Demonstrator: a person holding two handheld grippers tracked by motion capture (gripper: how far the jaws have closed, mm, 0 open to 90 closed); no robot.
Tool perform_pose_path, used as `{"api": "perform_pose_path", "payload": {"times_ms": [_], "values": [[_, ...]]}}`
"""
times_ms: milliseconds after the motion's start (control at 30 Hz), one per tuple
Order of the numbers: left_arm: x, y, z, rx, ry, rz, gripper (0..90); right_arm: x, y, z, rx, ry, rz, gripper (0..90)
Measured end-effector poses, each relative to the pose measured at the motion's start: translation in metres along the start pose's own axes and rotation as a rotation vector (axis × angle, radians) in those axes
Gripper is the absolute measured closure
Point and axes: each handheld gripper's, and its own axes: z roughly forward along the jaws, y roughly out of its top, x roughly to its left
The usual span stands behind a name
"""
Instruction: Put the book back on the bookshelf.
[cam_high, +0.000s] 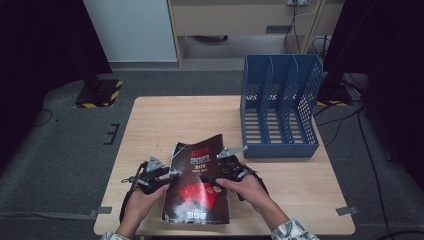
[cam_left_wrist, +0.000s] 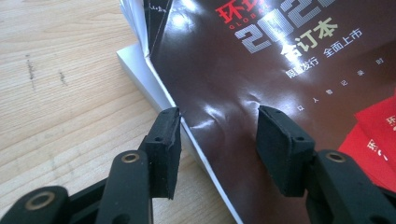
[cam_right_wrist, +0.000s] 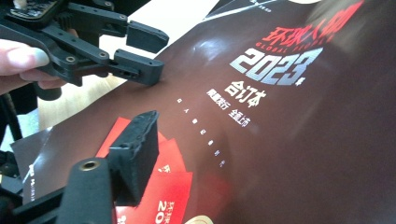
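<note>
High view is looking forward and down from above the person's side, taking in the whole light wooden table (cam_high: 150, 120). Both gripper views are sitting close, looking along their jaws; all three are sharing the glossy dark-brown magazine with red cards (cam_high: 200, 185) (cam_left_wrist: 261, 70) (cam_right_wrist: 280, 116).

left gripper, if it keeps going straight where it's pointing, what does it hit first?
Probably the magazine: the left gripper stands open at its left edge, one jaw by the white page edges, the other over the dark cover. The glossy cover lies just ahead, though depth is hard to judge.
</note>
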Motion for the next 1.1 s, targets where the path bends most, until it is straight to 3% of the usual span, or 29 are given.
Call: {"api": "perform_pose_path", "payload": {"times_ms": [300, 867, 1100], "values": [[-0.0006, 0.0007, -0.0002, 0.006, 0.004, 0.010, 49.9, 0.0014, 0.0068, -0.0003, 0.015, 0.021, 0.001, 36.5], [-0.0010, 0.0009, -0.0002, 0.006, 0.007, 0.014, 49.9, -0.0036, 0.0093, 0.0069, 0.041, -0.002, 0.015, 35.5], [-0.0011, 0.0006, 0.0000, 0.003, 0.007, 0.013, 49.8, -0.0049, 0.0062, 0.0074, 0.039, -0.031, 0.023, 48.7]]}}
